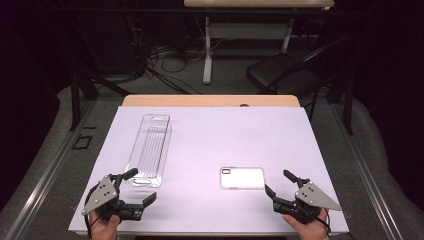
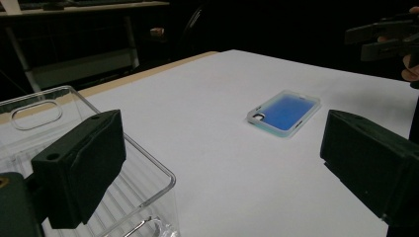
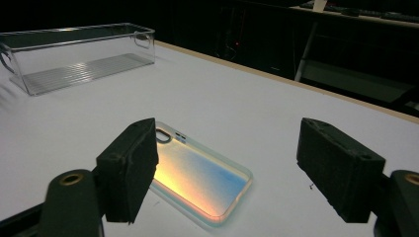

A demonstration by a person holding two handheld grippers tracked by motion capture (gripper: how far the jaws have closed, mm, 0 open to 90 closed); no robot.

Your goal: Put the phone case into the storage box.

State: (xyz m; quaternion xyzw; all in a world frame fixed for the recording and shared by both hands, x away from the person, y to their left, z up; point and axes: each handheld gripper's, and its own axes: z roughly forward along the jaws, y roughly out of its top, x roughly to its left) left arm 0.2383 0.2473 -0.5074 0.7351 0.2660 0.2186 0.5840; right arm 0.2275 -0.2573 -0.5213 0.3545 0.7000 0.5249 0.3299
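Both grippers' jaws apart, empty. Right gripper point(image 1: 281, 186) just beside phone case point(image 1: 242, 177); flat case on bench point(image 1: 210, 135) may slide when pinched.

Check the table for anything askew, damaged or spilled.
Nothing stands out. The phone case lies flat and whole on the table; the clear bin stands upright, apart from it. No spill.
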